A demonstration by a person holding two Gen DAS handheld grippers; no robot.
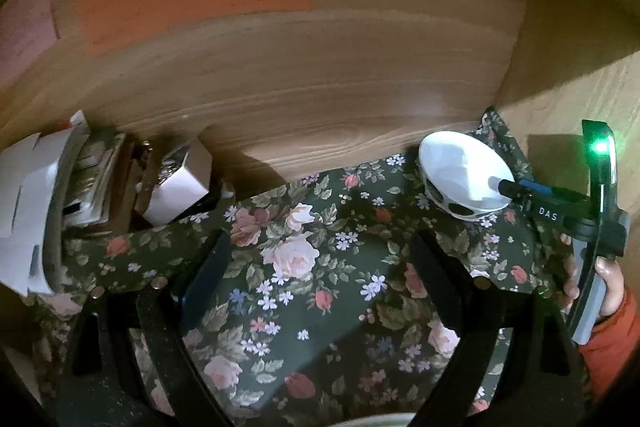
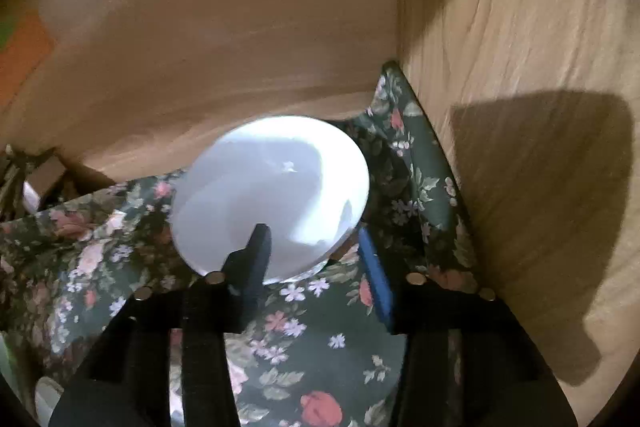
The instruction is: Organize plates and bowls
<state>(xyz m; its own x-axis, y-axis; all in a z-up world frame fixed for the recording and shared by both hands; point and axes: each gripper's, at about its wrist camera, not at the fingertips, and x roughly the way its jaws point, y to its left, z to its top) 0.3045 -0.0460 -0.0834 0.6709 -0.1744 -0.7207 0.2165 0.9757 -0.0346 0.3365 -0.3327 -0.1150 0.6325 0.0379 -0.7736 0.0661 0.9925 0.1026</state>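
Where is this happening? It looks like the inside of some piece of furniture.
Probably inside a wooden cupboard or shelf at home. Wood panels close the back and side, a floral liner covers the floor, a white bowl sits in the corner, and papers and boxes are stuffed at the left.

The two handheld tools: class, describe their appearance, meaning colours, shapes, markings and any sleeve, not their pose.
The left tool has matte black angular fingers, one with a dark blue pad, and round brass-coloured fasteners. The right tool looks the same, with a brighter blue pad; the left view shows white "DAS" lettering on it and a green light. The right hand has an orange sleeve.
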